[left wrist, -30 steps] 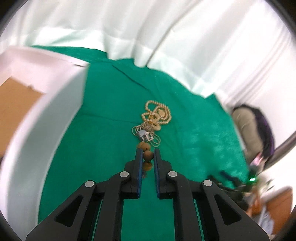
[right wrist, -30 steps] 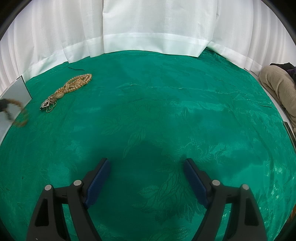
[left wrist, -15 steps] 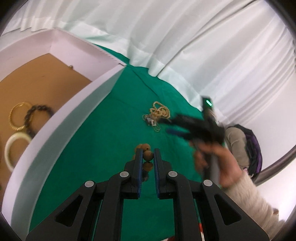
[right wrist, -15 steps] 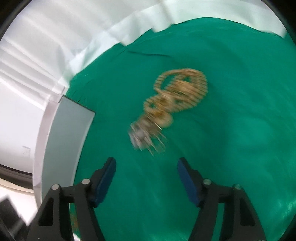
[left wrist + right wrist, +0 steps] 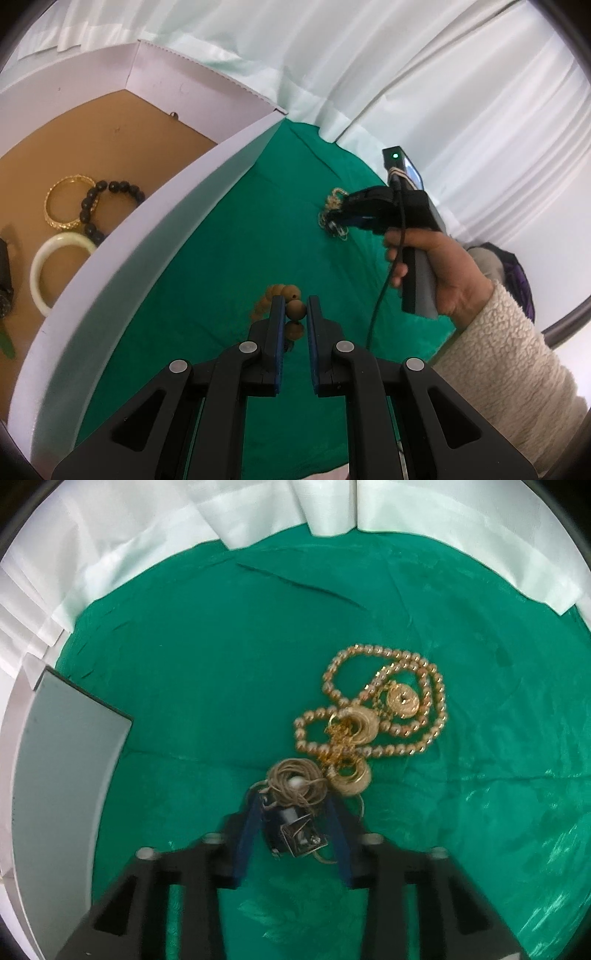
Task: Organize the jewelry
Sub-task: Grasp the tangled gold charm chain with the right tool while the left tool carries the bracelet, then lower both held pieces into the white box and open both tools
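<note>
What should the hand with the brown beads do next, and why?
Probably swing left over the white box wall, then let go: the left gripper pinches the wooden bead bracelet outside the box, and a white bangle already lies inside.

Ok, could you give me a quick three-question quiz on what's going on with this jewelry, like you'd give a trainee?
1. True or false: the left gripper grips a wooden bead bracelet in its fingers.
2. How many bracelets show inside the white box?
3. Between the fingers of the right gripper sits: A a cord necklace, B a white bangle, C nothing.
Key: 1 true; 2 three; 3 A.
</note>
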Action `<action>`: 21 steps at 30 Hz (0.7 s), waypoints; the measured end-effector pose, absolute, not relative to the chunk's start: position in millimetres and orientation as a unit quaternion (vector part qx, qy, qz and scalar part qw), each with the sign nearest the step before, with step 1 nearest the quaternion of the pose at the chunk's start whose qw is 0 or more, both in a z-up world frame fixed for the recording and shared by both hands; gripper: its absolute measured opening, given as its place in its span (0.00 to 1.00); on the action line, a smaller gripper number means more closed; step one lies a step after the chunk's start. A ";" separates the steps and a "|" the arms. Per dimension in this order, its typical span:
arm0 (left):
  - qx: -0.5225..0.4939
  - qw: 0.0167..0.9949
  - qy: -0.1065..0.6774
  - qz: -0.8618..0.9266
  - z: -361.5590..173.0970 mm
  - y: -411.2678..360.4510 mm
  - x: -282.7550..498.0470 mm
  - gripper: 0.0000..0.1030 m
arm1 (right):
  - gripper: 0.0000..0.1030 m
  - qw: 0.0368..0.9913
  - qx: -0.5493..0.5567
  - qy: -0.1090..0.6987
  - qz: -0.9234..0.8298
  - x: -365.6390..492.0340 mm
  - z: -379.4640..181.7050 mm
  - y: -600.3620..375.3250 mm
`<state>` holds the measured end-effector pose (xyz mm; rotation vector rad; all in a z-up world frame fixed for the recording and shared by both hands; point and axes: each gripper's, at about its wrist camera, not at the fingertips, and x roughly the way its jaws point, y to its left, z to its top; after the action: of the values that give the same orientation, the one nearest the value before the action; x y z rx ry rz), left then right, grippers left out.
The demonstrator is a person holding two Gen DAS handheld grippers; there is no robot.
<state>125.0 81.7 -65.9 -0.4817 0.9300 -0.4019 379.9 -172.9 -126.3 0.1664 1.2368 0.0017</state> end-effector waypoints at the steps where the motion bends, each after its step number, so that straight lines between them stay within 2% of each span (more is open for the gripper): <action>1: -0.230 0.847 0.440 -0.190 -65.1 81.6 123.6 0.09 | 0.03 0.813 0.086 0.576 0.003 378.5 -125.1 -176.4; 6: -0.229 0.850 0.435 -0.188 -59.2 84.2 119.9 0.09 | 0.03 0.825 0.122 0.550 0.050 358.6 -100.7 -189.8; 12: -0.251 0.849 0.423 -0.190 -40.8 90.8 111.4 0.09 | 0.03 0.843 0.136 0.509 0.105 312.6 -44.0 -204.7; 21: -0.294 0.855 0.378 -0.199 29.9 122.0 90.4 0.09 | 0.03 0.865 0.104 0.449 0.199 277.5 41.4 -175.2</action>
<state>90.4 122.0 29.9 -0.6181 0.7939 -0.4179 277.5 -175.2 41.4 0.2174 0.9401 0.4168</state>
